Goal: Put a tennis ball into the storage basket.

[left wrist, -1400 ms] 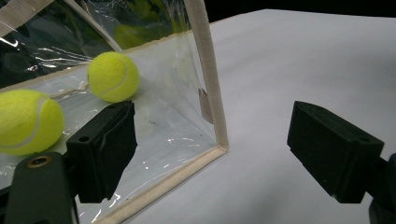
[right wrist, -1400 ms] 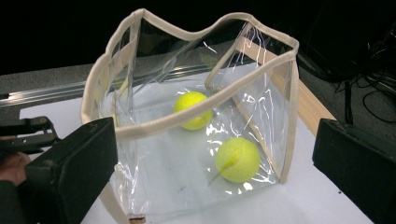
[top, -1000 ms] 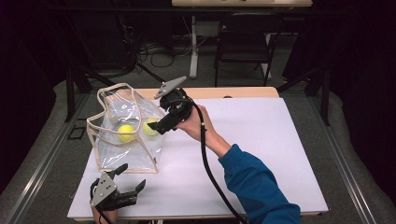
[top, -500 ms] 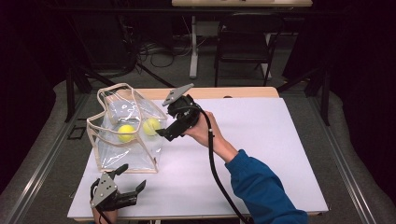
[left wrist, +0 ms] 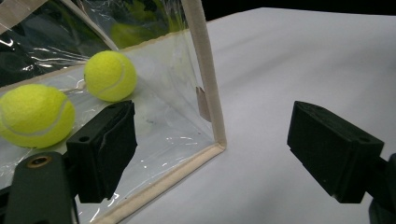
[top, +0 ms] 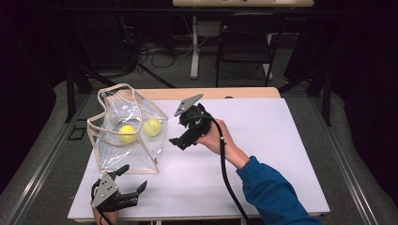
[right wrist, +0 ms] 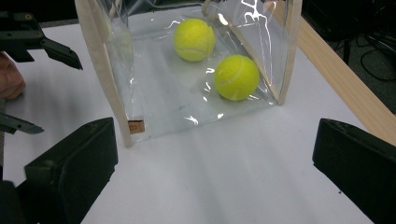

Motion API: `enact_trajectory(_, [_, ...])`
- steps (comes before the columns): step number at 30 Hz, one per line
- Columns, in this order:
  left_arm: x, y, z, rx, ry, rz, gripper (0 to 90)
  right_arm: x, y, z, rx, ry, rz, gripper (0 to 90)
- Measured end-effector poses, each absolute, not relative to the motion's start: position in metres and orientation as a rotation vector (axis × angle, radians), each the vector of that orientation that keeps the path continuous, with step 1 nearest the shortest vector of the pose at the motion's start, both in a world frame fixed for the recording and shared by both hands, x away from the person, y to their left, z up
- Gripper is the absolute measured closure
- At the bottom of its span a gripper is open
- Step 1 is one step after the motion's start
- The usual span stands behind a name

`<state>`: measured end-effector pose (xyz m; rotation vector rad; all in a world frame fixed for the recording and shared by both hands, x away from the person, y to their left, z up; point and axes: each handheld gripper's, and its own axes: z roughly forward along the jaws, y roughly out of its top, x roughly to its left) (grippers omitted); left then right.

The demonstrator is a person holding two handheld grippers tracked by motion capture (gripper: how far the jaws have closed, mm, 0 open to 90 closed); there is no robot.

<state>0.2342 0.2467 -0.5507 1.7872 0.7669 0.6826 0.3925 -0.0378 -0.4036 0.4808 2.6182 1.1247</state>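
The left tool (top: 127,180) rests wide open at the worktop's (top: 281,154) near edge, just before the clear bag (top: 129,129). Two tennis balls (top: 126,133) lie inside the bag. The right tool (top: 180,139) hovers beside the bag, gaping, empty.

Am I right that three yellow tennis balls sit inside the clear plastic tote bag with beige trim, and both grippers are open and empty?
Not quite: the high view shows two yellow tennis balls, not three, inside the clear plastic tote bag with beige trim. The left gripper and right gripper are indeed open and empty.
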Motion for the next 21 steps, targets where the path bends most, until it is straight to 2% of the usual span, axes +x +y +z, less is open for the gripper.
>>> enact_trajectory(21, [0.235,0.247,-0.551,1.794,0.761,0.677,16.0,0.381,-0.071,-0.432,0.538,2.649,1.064,0.0])
